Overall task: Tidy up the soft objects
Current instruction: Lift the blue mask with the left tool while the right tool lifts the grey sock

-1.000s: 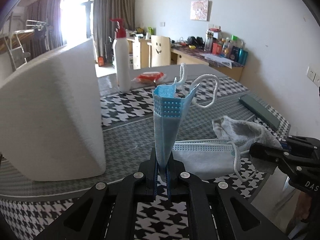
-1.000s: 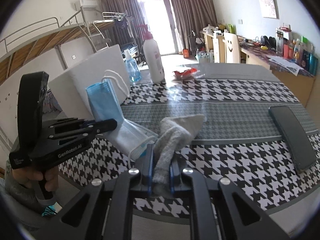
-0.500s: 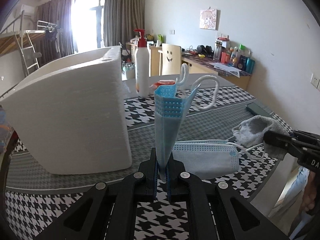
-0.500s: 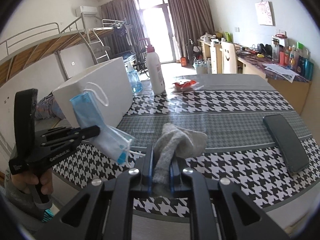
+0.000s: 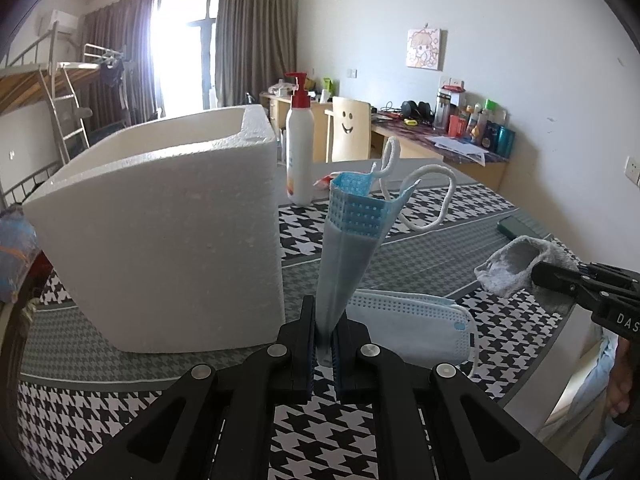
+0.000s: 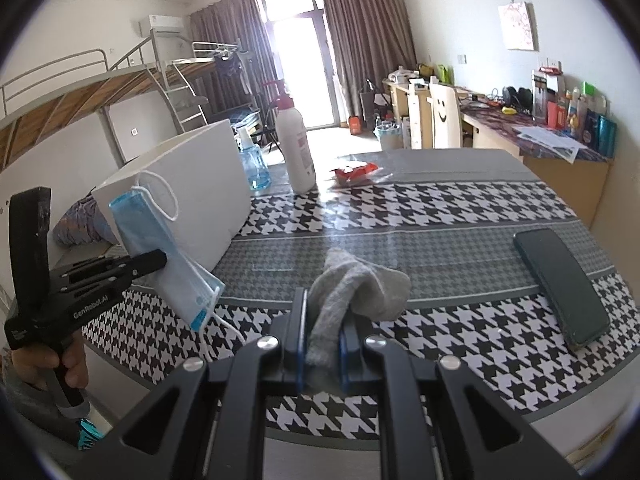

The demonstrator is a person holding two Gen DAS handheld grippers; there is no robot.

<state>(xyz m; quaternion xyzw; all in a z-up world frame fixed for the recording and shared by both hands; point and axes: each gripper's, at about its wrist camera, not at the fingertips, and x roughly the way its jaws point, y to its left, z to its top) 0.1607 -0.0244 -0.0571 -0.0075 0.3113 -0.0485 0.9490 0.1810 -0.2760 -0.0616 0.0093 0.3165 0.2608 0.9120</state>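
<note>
Left tongs [image 5: 325, 344]: clamped on a folded blue face mask [image 5: 352, 240], which stands upright above the worktop [image 5: 440, 248], ear loops curling at its top.
Right tongs [image 6: 323, 344]: clamped on a grey sock [image 6: 356, 292], its free end drooping forward over the houndstooth cloth.
Second face mask [image 5: 412, 328]: pale, lying flat on the worktop just right of the left tongs.
White foam box [image 5: 168, 232]: open-topped, standing on the worktop left of the held mask.
White pump bottle [image 5: 300, 156]: red top, upright beyond the box.
Blue spray bottle [image 6: 253, 164]: beside the pump bottle.
Red packet [image 6: 354, 170]: flat, right of the pump bottle.
Dark phone [image 6: 560, 284]: flat, far right on the worktop.
</note>
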